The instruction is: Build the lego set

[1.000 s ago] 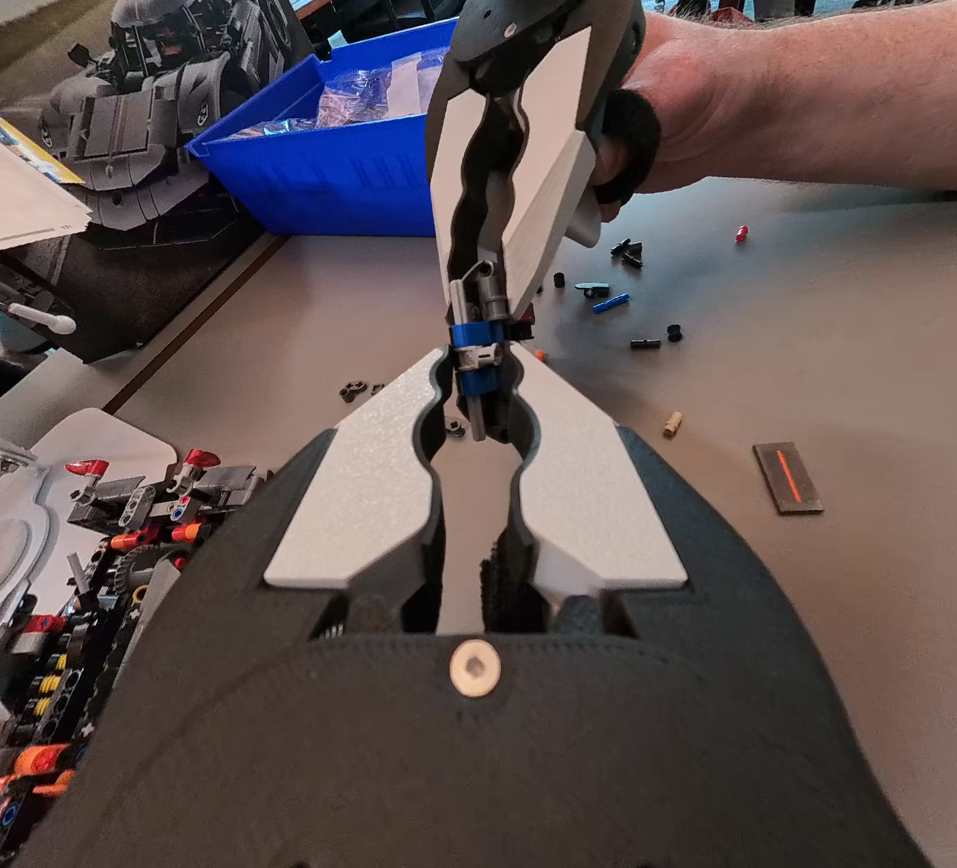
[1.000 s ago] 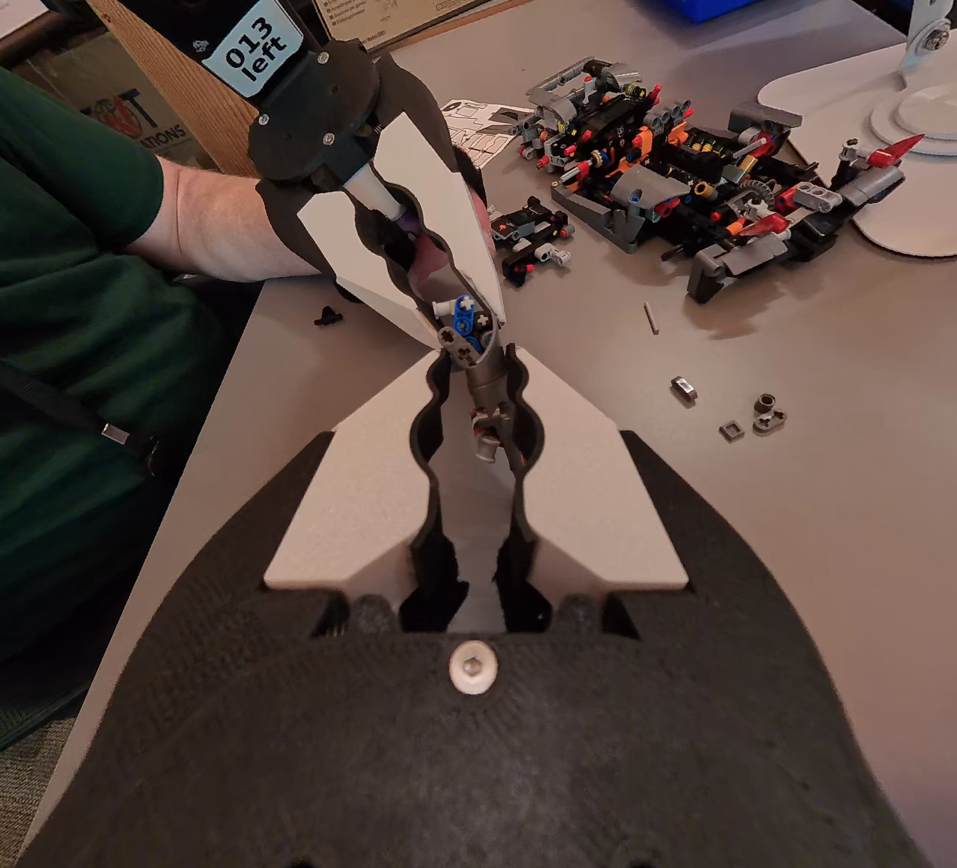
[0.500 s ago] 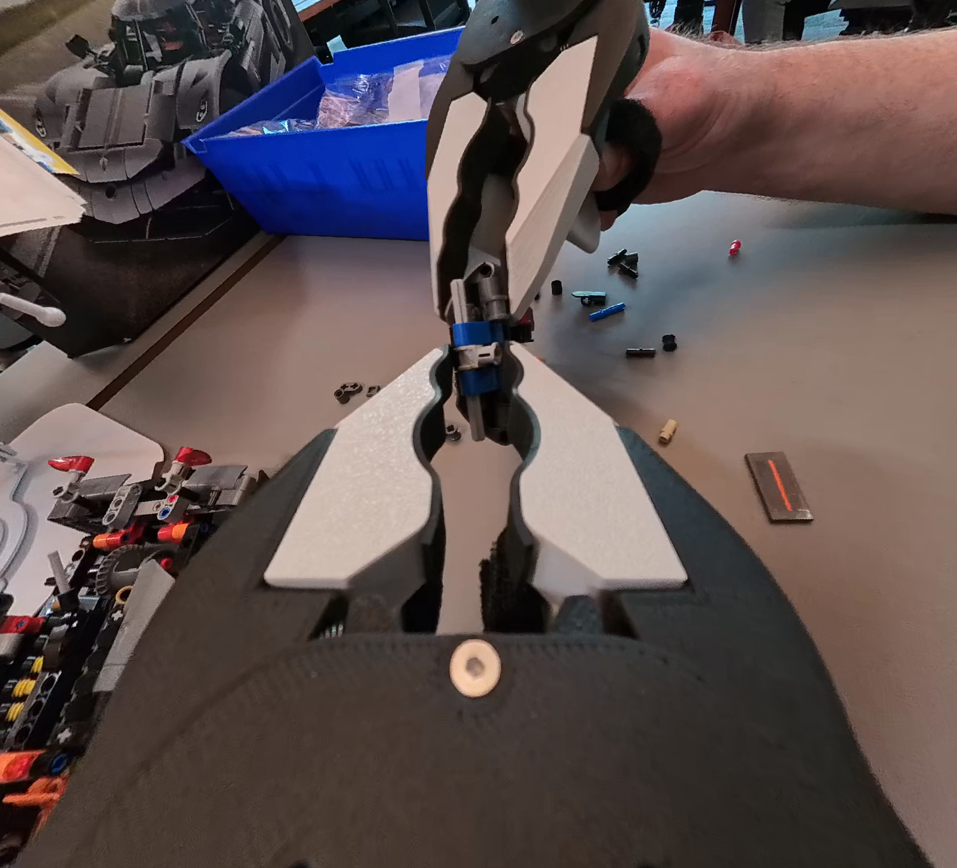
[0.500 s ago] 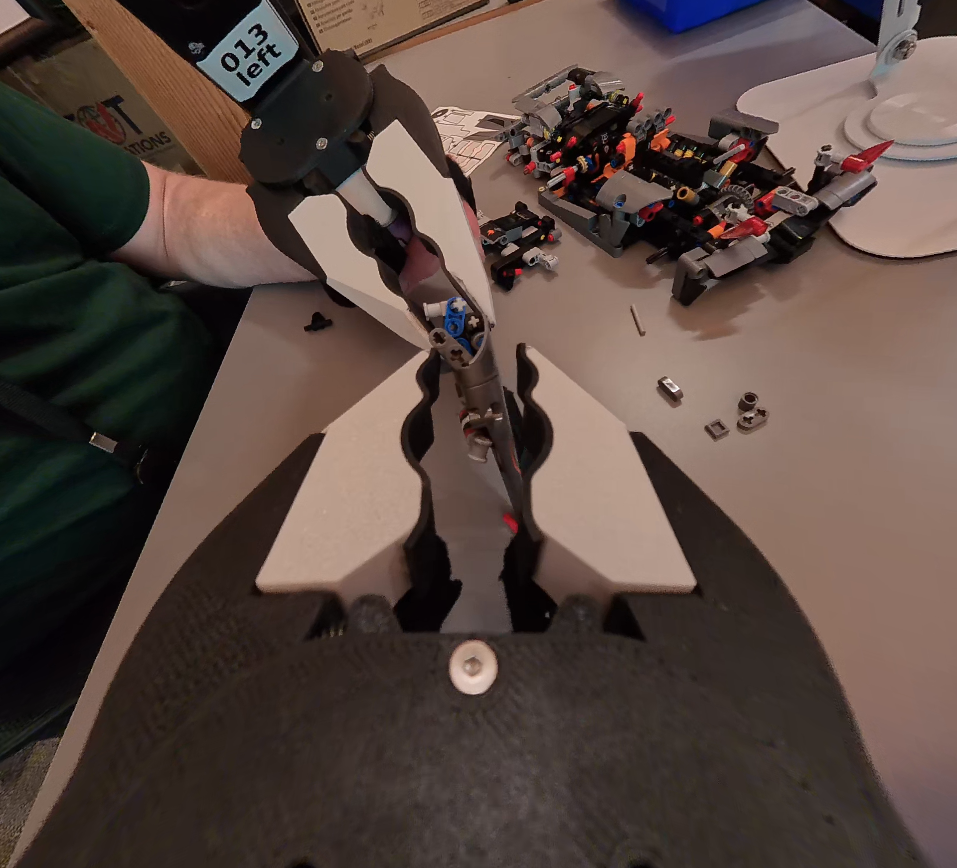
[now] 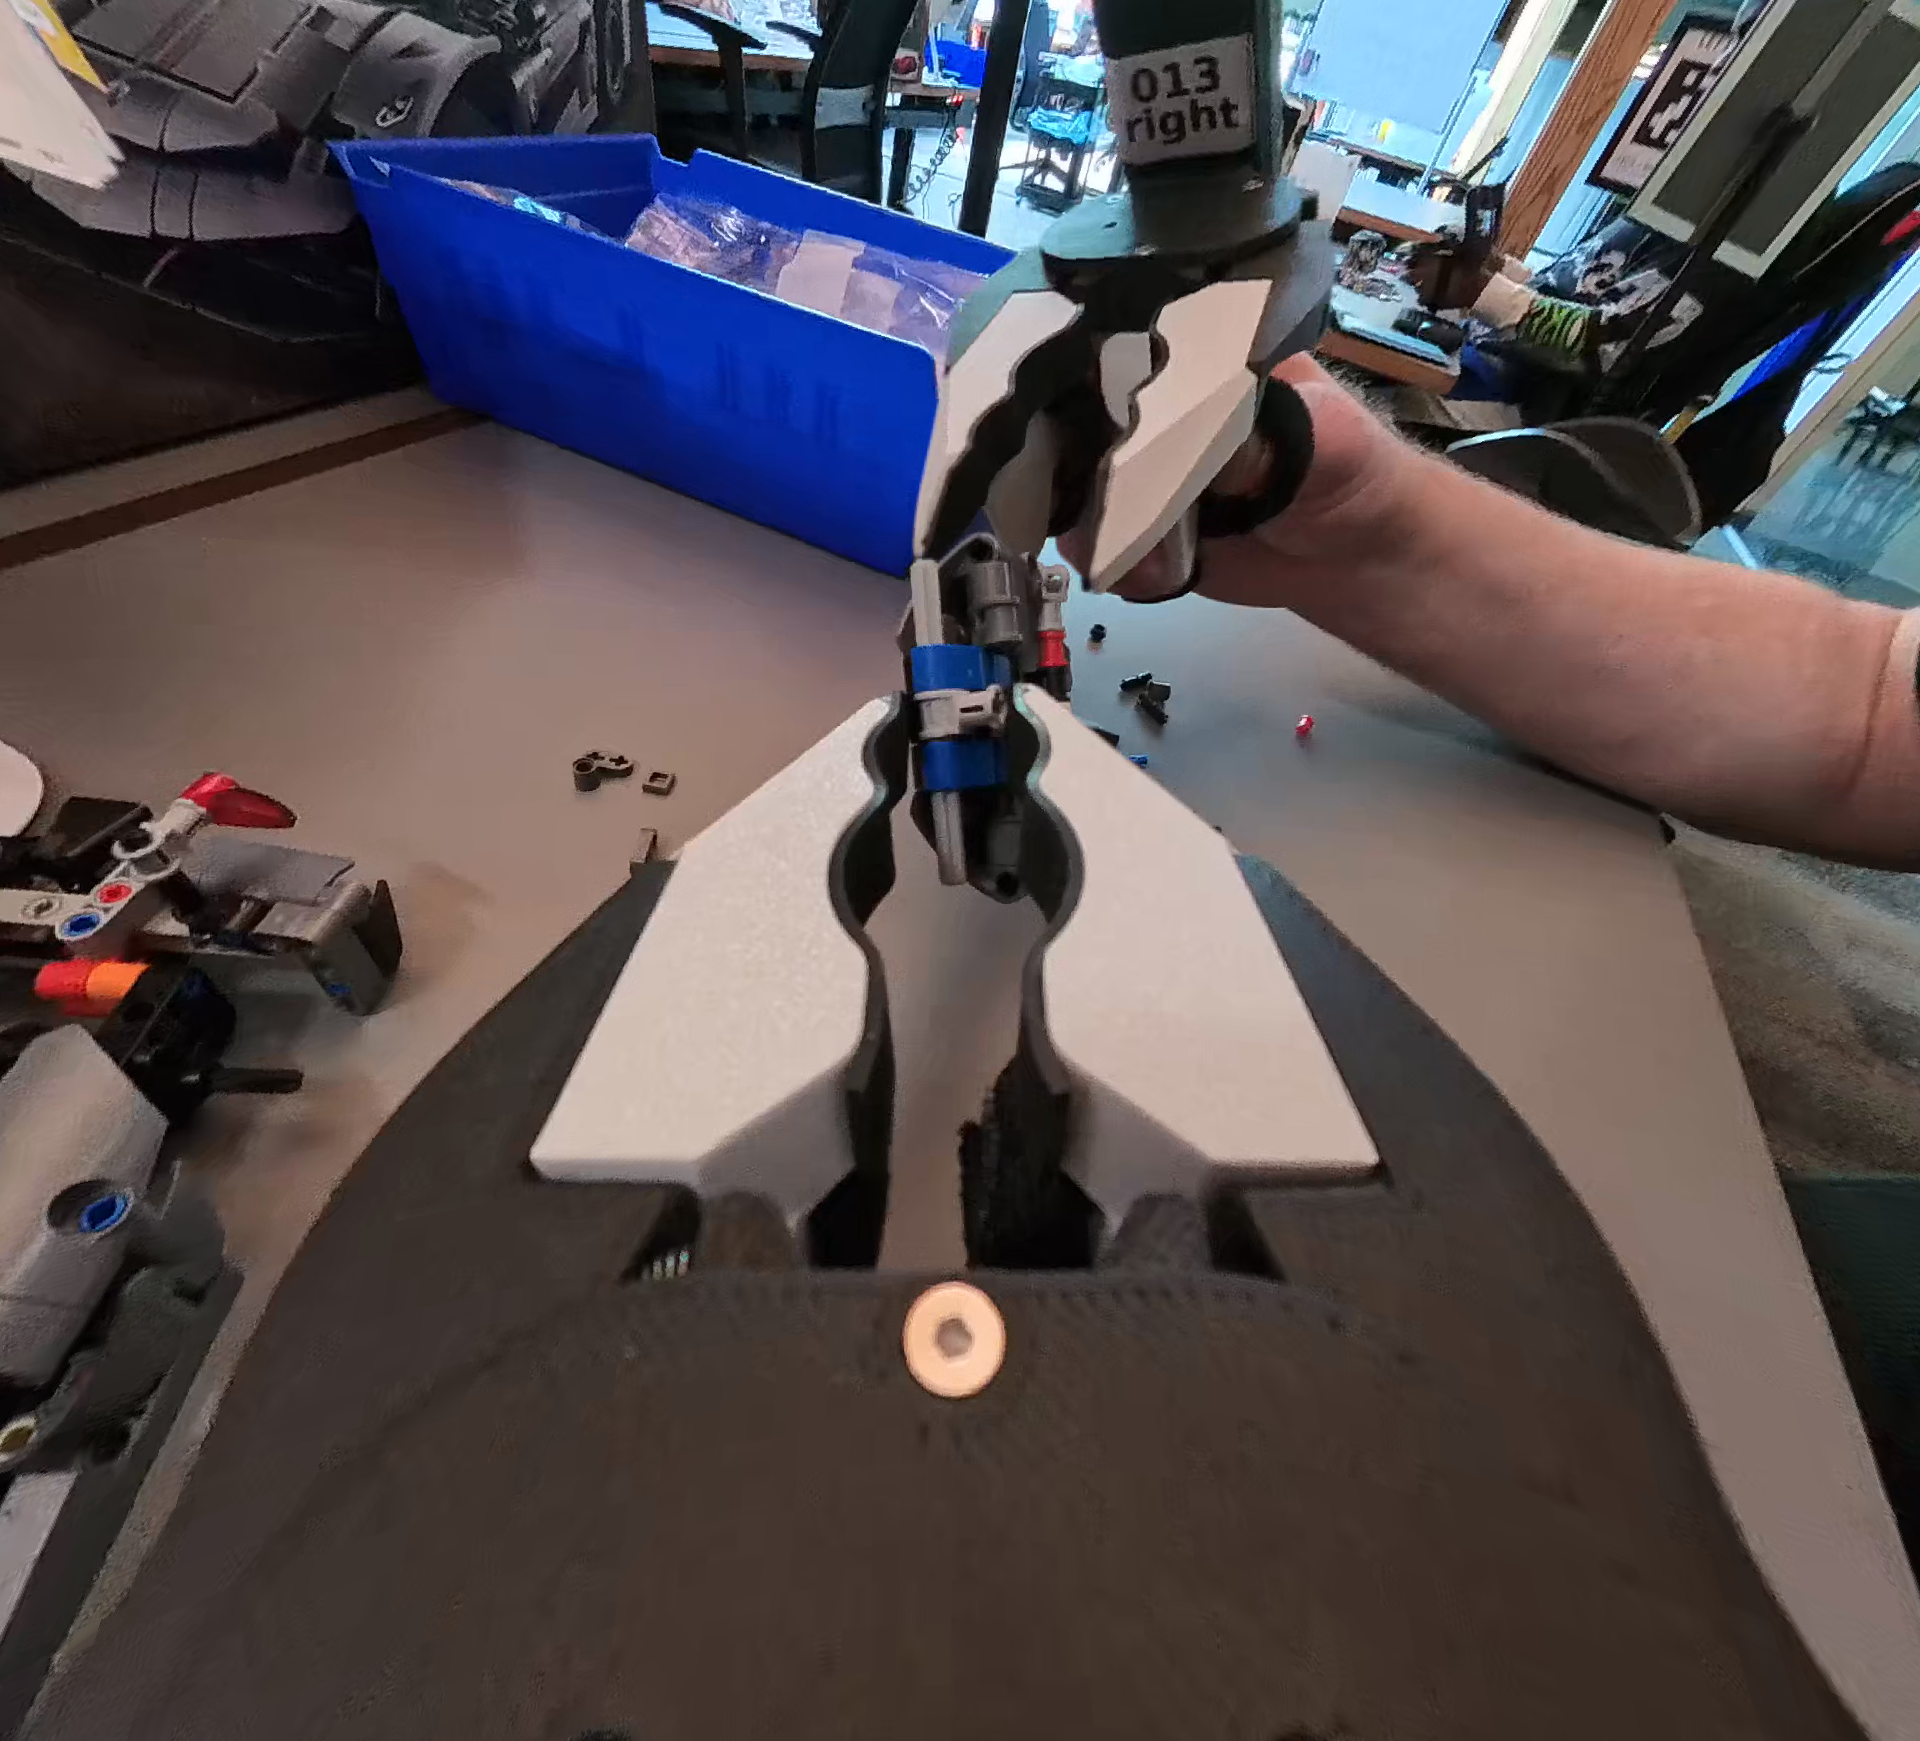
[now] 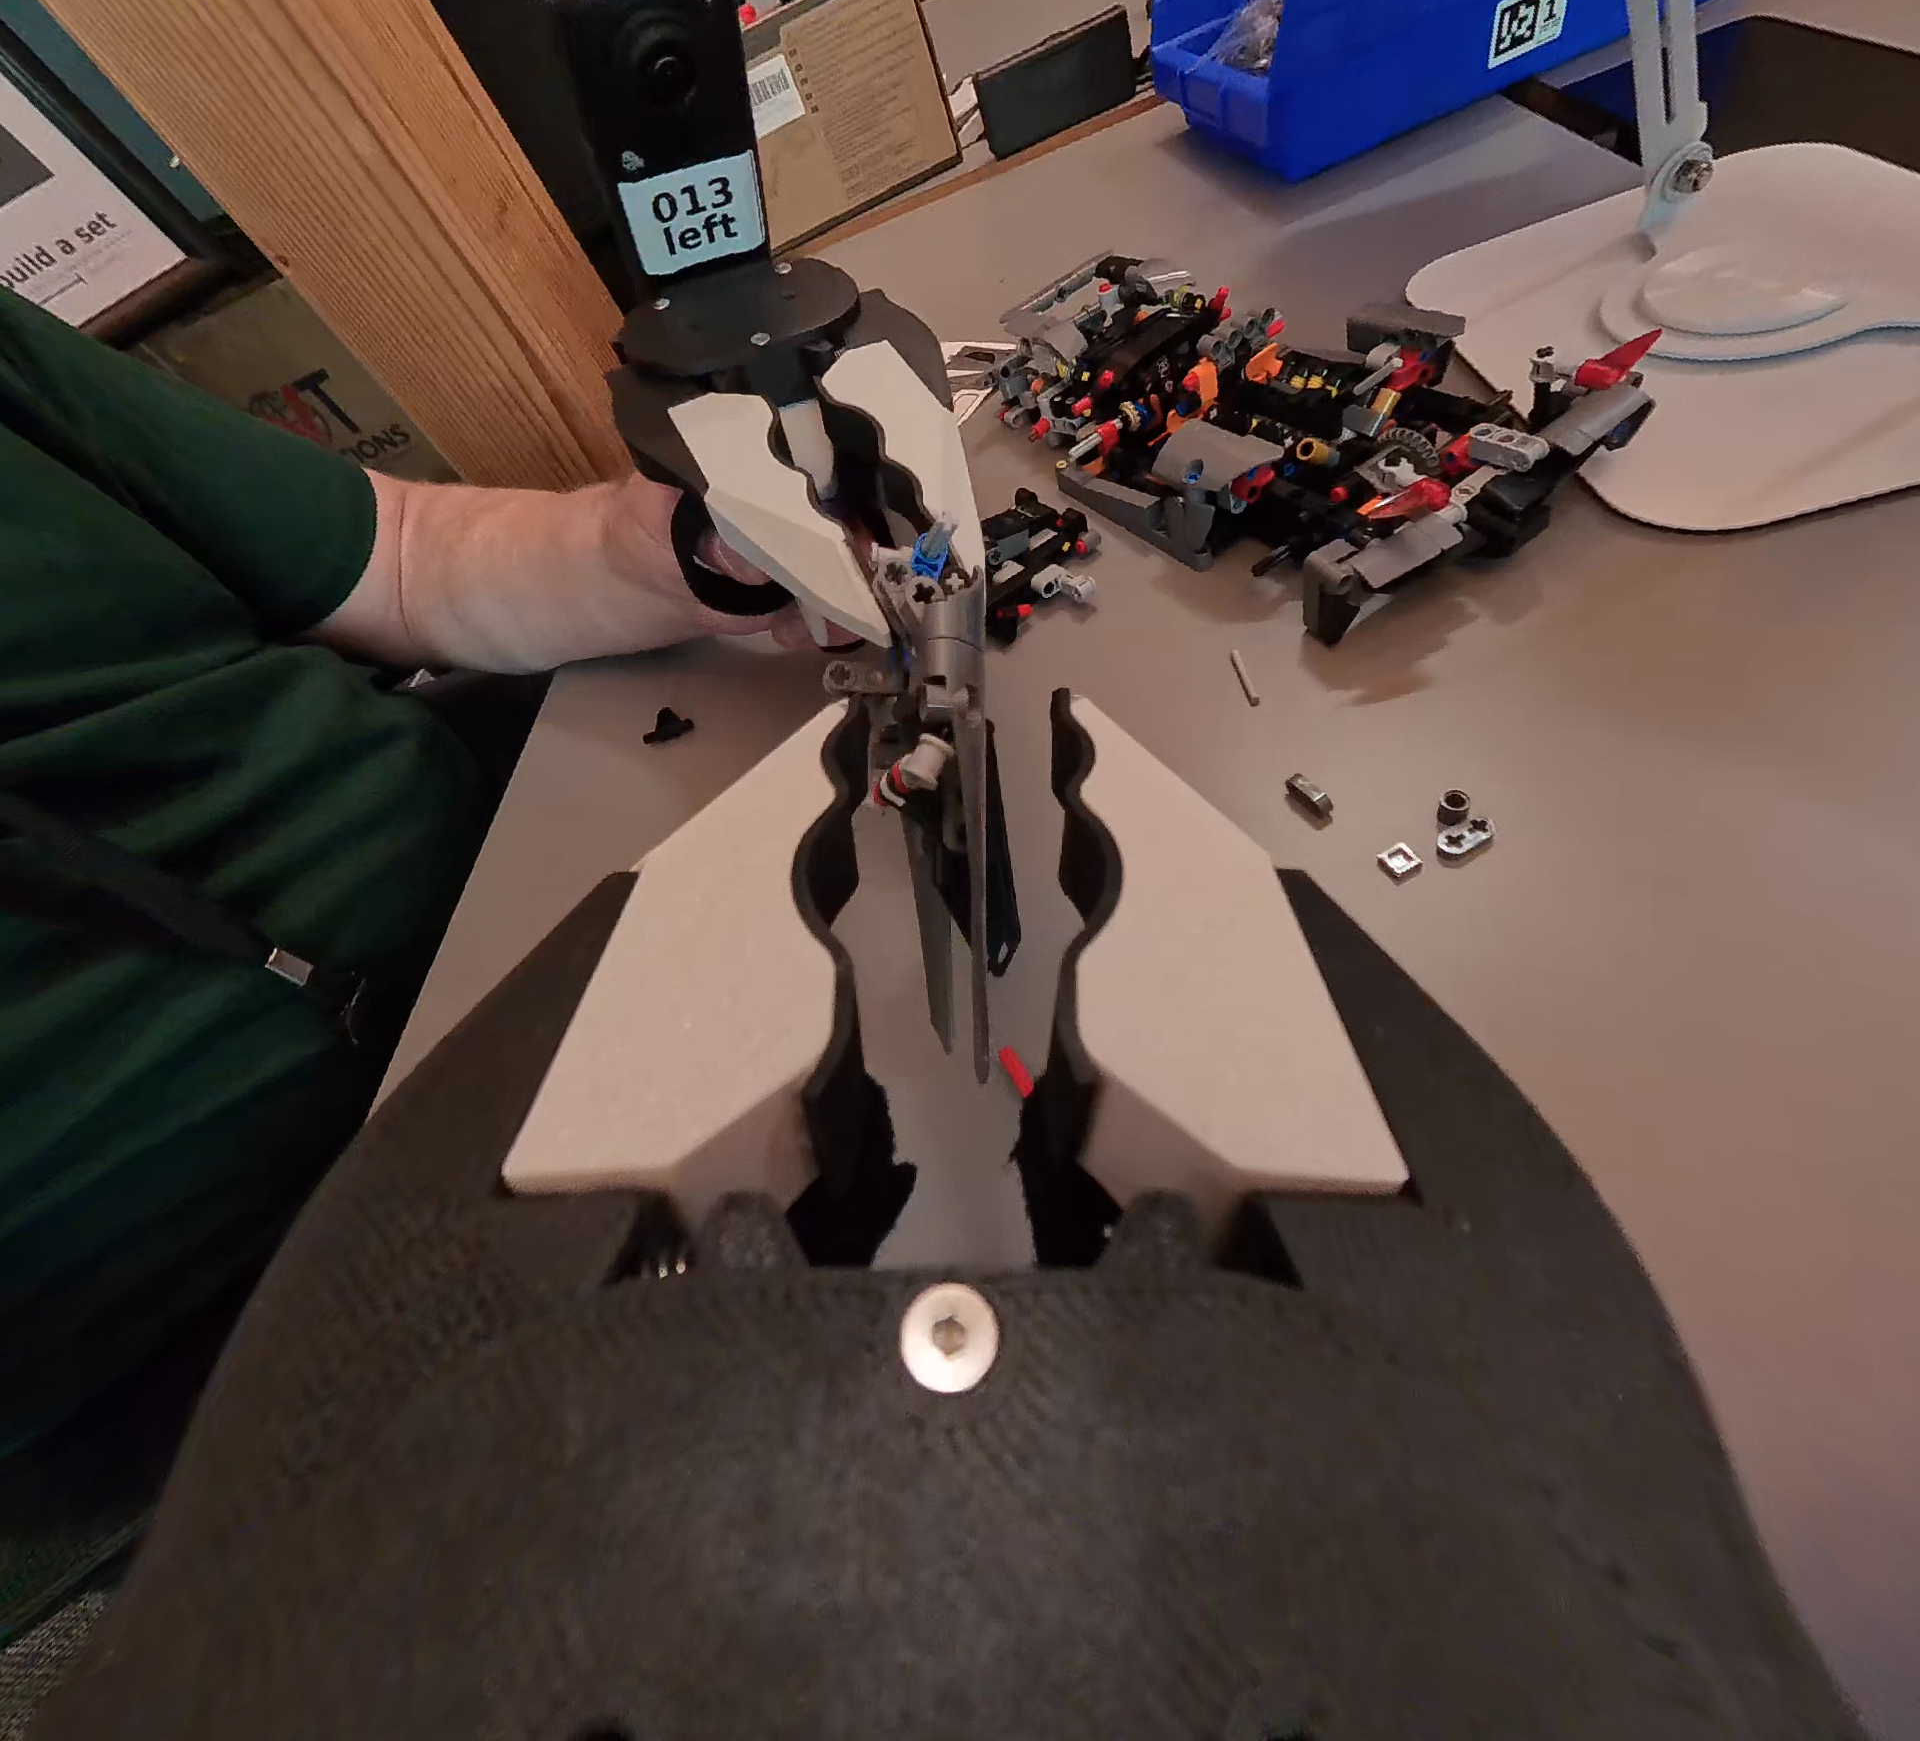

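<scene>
My left tongs [image 5: 961,735] pinch the blue-and-grey sub-assembly [image 5: 961,725] at frame centre, while my right tongs [image 6: 951,725] stand spread around its long grey end, touching nothing that I can see. I judge this a mid-air handover or regrip. Next I must carry it squarely to the half-built car [image 6: 1320,444], upper right.
</scene>
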A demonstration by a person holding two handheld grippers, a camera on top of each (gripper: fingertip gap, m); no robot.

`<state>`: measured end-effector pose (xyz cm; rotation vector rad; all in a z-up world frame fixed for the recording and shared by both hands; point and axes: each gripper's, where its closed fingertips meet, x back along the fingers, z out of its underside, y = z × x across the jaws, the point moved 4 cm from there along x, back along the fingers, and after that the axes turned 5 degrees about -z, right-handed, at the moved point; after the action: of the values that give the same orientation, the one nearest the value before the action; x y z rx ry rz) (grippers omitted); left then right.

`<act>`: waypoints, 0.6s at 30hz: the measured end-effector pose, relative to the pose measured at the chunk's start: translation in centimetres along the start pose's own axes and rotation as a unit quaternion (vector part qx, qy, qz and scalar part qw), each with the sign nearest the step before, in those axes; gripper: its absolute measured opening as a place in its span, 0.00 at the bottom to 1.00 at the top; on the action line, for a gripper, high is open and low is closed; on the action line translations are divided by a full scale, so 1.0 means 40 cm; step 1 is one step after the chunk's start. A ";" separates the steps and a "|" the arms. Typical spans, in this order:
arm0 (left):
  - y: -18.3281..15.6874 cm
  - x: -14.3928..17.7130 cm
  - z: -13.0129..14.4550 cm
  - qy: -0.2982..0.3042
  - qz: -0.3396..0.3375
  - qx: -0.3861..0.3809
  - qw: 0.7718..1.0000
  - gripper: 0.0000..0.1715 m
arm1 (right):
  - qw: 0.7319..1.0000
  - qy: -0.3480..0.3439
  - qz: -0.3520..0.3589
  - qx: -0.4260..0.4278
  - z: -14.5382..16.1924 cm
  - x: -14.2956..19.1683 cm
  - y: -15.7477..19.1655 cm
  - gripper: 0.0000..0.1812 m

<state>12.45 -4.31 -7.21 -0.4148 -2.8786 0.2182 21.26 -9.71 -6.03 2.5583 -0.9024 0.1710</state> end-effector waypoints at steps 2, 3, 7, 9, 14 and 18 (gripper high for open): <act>-0.001 0.000 -0.001 -0.002 0.006 0.007 1.000 0.09 | 1.000 0.004 0.002 0.005 0.001 -0.005 0.002 0.19; -0.001 -0.001 0.000 -0.001 0.007 0.006 1.000 0.09 | 1.000 0.008 0.003 0.009 0.002 -0.008 0.005 0.19; -0.015 -0.010 0.009 0.013 0.014 -0.007 1.000 0.09 | 0.999 0.019 0.013 0.033 0.002 -0.025 0.014 0.21; -0.025 -0.017 0.017 0.025 0.014 -0.023 0.999 0.09 | 0.999 0.027 0.018 0.040 0.006 -0.033 0.016 0.18; -0.033 -0.029 0.032 0.048 0.009 -0.048 0.998 0.09 | 0.998 0.043 0.010 0.052 0.016 -0.041 0.026 0.09; -0.034 -0.031 0.034 0.053 0.009 -0.052 0.997 0.09 | 0.998 0.040 -0.002 0.055 0.020 -0.040 0.027 0.02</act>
<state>12.92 -6.13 -8.55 -0.4564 -2.7903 0.0478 19.34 -9.90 -6.80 2.6322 -0.8803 0.3279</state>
